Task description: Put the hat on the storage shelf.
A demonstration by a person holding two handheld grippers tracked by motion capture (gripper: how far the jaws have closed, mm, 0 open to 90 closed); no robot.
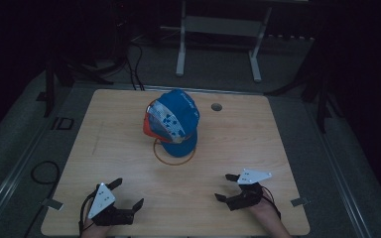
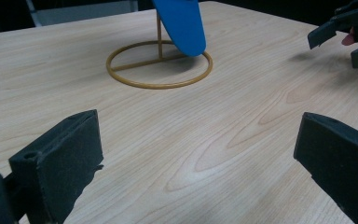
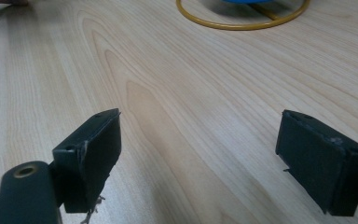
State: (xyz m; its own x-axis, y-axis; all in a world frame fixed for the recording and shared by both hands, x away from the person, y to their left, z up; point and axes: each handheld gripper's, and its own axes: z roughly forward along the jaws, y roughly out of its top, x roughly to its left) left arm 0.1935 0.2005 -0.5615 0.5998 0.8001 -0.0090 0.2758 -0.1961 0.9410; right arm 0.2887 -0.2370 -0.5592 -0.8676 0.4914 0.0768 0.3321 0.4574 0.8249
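**Cap on its stand, both grippers waiting**

A blue cap [image 1: 174, 121] is seen perched on a wire stand [image 1: 174, 152] toward the far middle of the table [image 1: 258, 148]. The left gripper [image 1: 128, 193] and right gripper [image 1: 224, 187] are held low near the near edge, well apart from the cap, each with jaws spread wide and nothing held. The reach is judged not yet begun; a forward approach toward the brim [image 2: 182, 25] is called for next. The pale wood surface is otherwise bare, and the room is dim.
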